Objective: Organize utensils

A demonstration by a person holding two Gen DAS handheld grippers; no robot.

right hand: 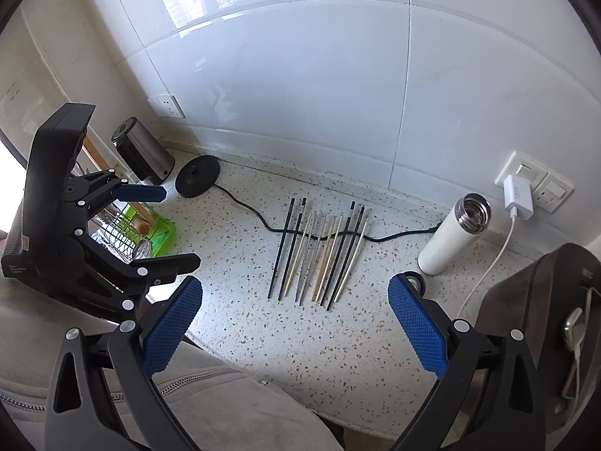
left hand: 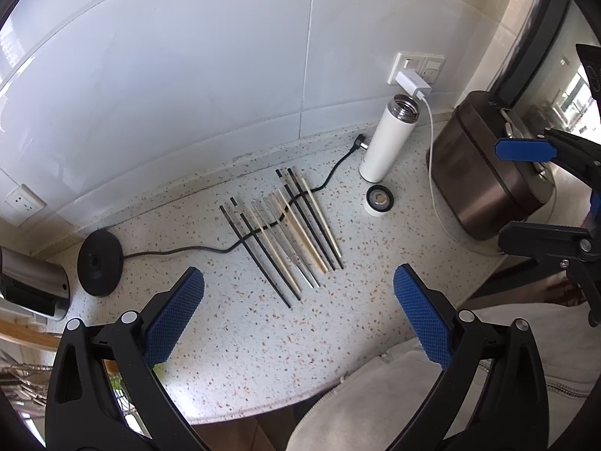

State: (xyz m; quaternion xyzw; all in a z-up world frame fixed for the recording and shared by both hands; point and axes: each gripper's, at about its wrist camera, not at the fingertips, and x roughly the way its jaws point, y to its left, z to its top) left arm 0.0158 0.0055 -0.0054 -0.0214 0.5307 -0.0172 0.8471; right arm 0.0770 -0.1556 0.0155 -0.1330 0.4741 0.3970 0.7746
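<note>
Left wrist view: the left hand-held gripper (left hand: 298, 300) hangs above the near edge of the speckled tabletop (left hand: 233, 345), jaws spread wide and empty. The right hand-held gripper (right hand: 295, 306), seen from its own wrist view, is likewise wide and holds nothing; in the left view it enters at 3 o'clock. Ahead, at 12 o'clock from both, lie the chopsticks (left hand: 289, 233), a loose fan of black, pale and metallic sticks, near one another but unsorted by colour. A black power cord (left hand: 180, 251) runs across the row, seemingly under the sticks, from the kettle base (left hand: 98, 261) at 9 o'clock. Farther back, at 1 o'clock, stands an open white flask (left hand: 383, 139), its cap (left hand: 378, 200) beside it. Likely hazards: closing on two adjacent sticks at once, a thin stick slipping or rolling, or the cord snagging and scattering the row.
</note>
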